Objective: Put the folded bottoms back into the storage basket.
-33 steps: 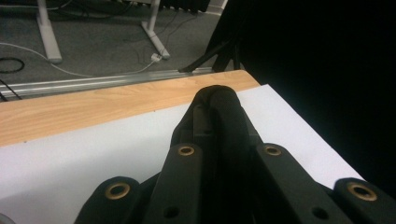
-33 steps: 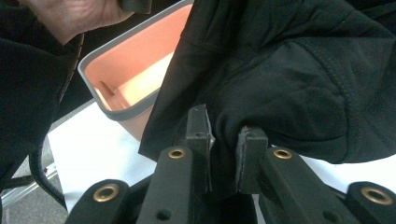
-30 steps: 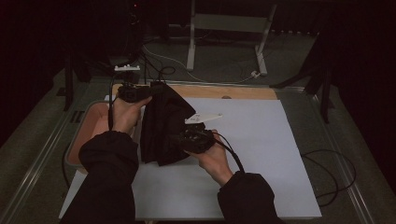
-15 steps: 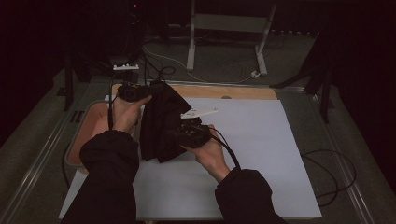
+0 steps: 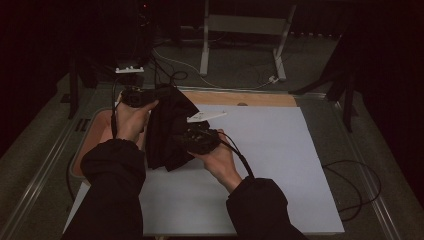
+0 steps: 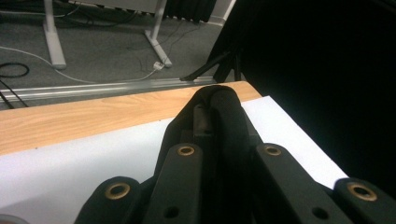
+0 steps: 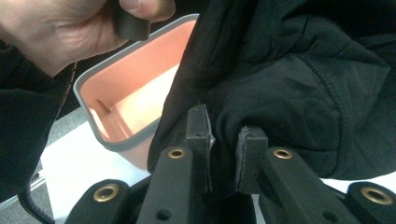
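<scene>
A black garment [image 5: 167, 127] hangs between my two grippers above the white sheet [image 5: 270, 165]; a white tag [image 5: 206, 116] sticks out of it to the right. In the high view my left gripper [image 5: 159, 93] holds the cloth's upper far edge. The left gripper view has a rolled black fold [image 6: 217, 105] pinched between the shut jaws of that left gripper [image 6: 212, 116]. My right gripper [image 5: 183, 139] is shut on the garment's lower part. In its own view, black fabric [image 7: 299, 88] bunches between the pads of the right gripper [image 7: 225, 137].
A salmon tray with a grey rim [image 5: 92, 142] [image 7: 135, 88] sits at the table's left, partly under the cloth and the left sleeve. A bare wooden strip [image 5: 250, 98] runs along the far edge. Cables [image 5: 350, 185] lie on the floor to the right.
The right gripper has edged slightly up and left with the cloth, and the white tag has shifted with it. The left hand has stayed in place.
</scene>
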{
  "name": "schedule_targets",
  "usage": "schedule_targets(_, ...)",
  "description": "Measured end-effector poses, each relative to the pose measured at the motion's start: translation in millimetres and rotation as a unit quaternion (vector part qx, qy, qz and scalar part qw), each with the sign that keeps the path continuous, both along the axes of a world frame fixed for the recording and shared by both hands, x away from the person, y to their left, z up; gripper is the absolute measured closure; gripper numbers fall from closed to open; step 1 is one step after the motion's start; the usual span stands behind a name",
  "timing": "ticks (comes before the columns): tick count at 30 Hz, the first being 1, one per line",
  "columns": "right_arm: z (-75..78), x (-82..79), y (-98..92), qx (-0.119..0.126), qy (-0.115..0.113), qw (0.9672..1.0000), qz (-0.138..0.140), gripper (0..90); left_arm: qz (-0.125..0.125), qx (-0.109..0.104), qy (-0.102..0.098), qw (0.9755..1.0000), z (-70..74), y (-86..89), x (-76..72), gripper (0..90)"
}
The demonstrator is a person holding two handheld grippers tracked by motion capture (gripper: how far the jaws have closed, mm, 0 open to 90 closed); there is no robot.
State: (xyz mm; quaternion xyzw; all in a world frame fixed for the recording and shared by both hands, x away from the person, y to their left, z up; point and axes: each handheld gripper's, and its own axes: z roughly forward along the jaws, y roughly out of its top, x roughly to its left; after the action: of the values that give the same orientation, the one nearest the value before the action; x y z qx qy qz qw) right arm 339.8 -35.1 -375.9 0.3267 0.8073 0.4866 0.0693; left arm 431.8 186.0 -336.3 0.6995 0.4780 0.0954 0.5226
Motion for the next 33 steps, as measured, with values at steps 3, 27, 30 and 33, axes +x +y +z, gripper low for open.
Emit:
schedule_targets(3, 2.0, 1.0, 2.8, 0.003, -0.003, 1.0000, 0.002, 79.3, 0.002, 0.002, 0.001, 1.0000, 0.7, 3.5, 0.0, 85.5)
schedule_targets(27, 10.3, 8.9, 24.0, 0.021, -0.007, 0.9998, 0.001, 79.3, 0.012, 0.003, -0.005, 0.9999, 9.3, 17.8, -0.3, 85.5)
schedule_targets(30, 10.9, 8.1, 29.1, 0.023, -0.005, 0.9997, 0.003, 79.4, 0.015, 0.002, -0.007, 0.9999, 10.9, 20.3, -1.2, 85.6)
schedule_targets(33, 11.4, 7.5, 32.9, 0.026, -0.004, 0.9996, 0.007, 79.3, 0.019, 0.001, -0.009, 0.9998, 12.6, 24.0, -2.1, 85.5)
